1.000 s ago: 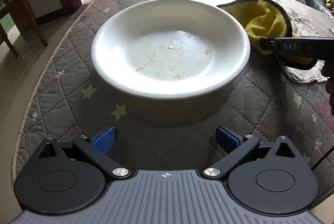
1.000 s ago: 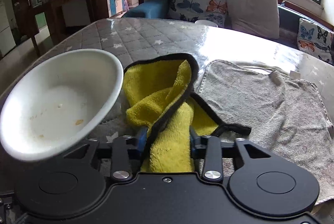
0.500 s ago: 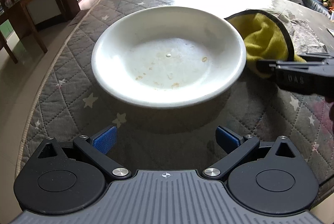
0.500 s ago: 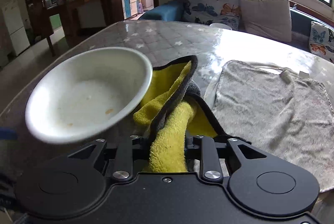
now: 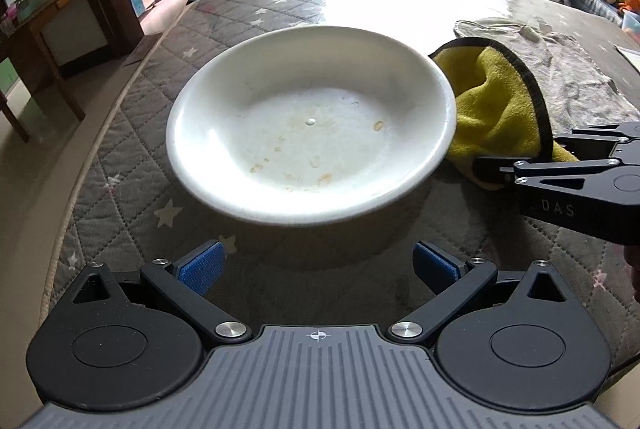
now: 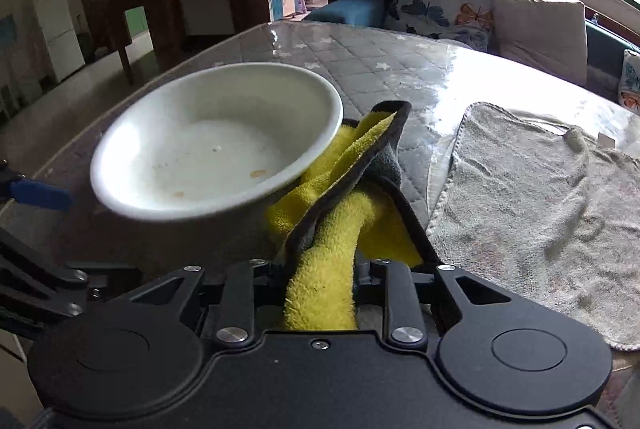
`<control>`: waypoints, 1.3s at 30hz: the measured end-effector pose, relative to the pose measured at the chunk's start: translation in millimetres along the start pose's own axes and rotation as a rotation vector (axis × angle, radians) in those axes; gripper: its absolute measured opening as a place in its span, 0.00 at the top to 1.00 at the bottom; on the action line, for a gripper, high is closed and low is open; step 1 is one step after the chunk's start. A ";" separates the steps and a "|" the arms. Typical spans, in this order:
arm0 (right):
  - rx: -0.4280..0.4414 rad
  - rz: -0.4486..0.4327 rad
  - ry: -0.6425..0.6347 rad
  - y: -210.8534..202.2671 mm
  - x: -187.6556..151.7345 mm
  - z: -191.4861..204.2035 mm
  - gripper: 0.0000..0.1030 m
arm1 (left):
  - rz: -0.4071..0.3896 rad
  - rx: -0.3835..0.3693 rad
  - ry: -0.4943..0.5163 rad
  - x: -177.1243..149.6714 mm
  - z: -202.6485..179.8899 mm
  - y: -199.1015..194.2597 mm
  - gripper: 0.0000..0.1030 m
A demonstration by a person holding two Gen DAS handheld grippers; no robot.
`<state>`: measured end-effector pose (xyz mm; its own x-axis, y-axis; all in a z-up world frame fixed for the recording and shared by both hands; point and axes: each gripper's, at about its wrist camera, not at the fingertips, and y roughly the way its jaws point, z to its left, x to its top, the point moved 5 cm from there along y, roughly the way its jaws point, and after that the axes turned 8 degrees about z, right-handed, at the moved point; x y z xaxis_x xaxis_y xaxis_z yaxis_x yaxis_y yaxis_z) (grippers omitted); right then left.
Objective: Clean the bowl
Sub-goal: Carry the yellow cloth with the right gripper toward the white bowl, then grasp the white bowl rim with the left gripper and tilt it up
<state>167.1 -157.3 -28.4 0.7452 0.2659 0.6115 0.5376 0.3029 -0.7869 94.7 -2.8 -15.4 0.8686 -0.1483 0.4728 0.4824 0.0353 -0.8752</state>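
On your left, the left gripper [image 5: 316,265] hovers just short of the bowl's near rim, its blue pads spread wide with nothing between them. Bring those pads in on the near rim before any wiping starts; the white bowl [image 5: 312,125] looks smooth and will likely skate on the glossy table cover [image 5: 120,133] if it is not pinned.

The bowl sits in the middle, upright on the quilted cover, with small orange-brown specks scattered over its floor, so the cleaning is not yet begun.

To the right, your right gripper [image 6: 320,269] has its jaws drawn narrow and clamped on a bunched fold of the yellow cloth [image 6: 324,289]. The free part of the cloth lies against the bowl's right flank, below the rim. Lift it over the rim rather than dragging it, then press into the floor and sweep across the specks.

For room: the table's curved edge runs close on the left, so avoid pushing the bowl that way. Right of the cloth lies a grey towel [image 6: 532,197]; beyond it the cover is open.
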 end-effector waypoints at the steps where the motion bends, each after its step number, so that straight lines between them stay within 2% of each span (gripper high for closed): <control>1: 0.007 0.003 0.011 0.9 0.2 -1.3 0.72 | 0.002 0.003 0.006 0.8 -0.5 1.3 0.01; 24: -0.008 -0.032 -0.035 7.9 -5.1 -1.8 0.70 | -0.033 0.002 0.076 11.1 -10.8 -1.0 0.05; 29: -0.012 -0.026 -0.045 8.4 -4.7 -1.0 0.70 | -0.048 -0.005 0.082 14.0 -11.0 -4.4 0.13; 39: -0.021 -0.021 -0.048 8.2 -3.9 1.7 0.70 | -0.062 -0.011 0.163 18.2 -22.0 -0.2 0.16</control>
<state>167.9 -154.3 -37.0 0.7142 0.3036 0.6307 0.5612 0.2900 -0.7752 107.9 -27.2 -8.9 0.8067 -0.3082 0.5042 0.5329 0.0104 -0.8461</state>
